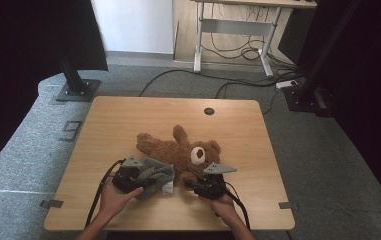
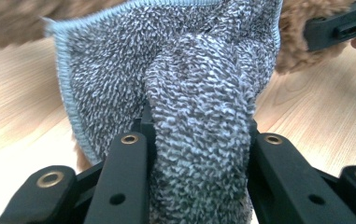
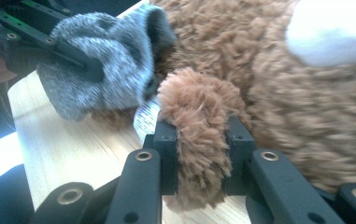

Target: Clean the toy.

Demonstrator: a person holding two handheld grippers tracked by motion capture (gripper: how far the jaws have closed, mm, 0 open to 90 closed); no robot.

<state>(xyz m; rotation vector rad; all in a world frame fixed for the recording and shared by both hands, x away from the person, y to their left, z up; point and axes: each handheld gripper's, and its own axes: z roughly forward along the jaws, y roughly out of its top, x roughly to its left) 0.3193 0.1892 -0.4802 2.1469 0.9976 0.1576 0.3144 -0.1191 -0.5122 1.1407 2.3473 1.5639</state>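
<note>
Near the counter's (image 1: 128, 110) front edge, left hand-held gripper (image 2: 196, 135) clamped on a bunched grey cloth (image 2: 185, 84), right hand-held gripper (image 3: 199, 140) pinching the teddy bear's (image 1: 178, 150) paw (image 3: 196, 121); both grasps made, wiping seemingly barely begun.

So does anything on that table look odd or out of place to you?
Nothing is spilled or broken. The teddy bear lies flat on its back on the table. The left gripper is clamped on a bunched grey cloth against the bear, and the right gripper pinches one furry limb.
</note>
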